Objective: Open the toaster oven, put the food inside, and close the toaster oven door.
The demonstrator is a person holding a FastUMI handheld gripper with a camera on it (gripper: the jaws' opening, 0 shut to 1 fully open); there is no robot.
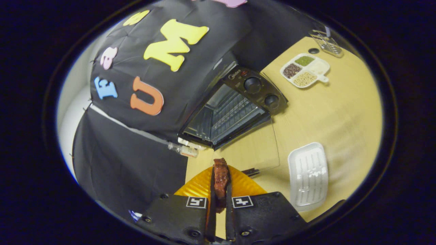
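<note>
One piece of browned meat point(220, 177) stands on edge between the two fingers of the gripper point(220, 180), which are nearly together and press on it from both sides. It hangs over one orange plate point(201, 185) with a ridged surface.

Take the oven point(231, 109) as the landmark. The meat is in front of its mouth, well apart from it, with the glass door point(259, 146) lying open and flat on the table point(340, 112) between the two. The door's dark handle point(251, 172) lies at its outer edge, just beside the plate. There is one oven, black, and inside it one wire rack point(228, 115) shows. Its control panel carries two round knobs point(252, 85), one above the other, and a small red spot above them. The brand "Midea" is printed at the top of that panel.

To the panel side of the oven the tan table runs open and bare for a wide stretch. One white ribbed tray point(308, 173) lies there, beside the door's free edge and apart from it. Beyond the oven's panel sits one white divided dish point(306, 69) with four compartments: dark beans, green grains, pale beans and one white filling. Past it, at the table's far edge, stands one clear wire-like basket point(327, 42).

On the oven's other side one small clear bottle point(184, 149) lies just beside its lower corner, against the black cloth wall point(129, 163). The mouth of the oven stands open, with nothing on the door.
</note>
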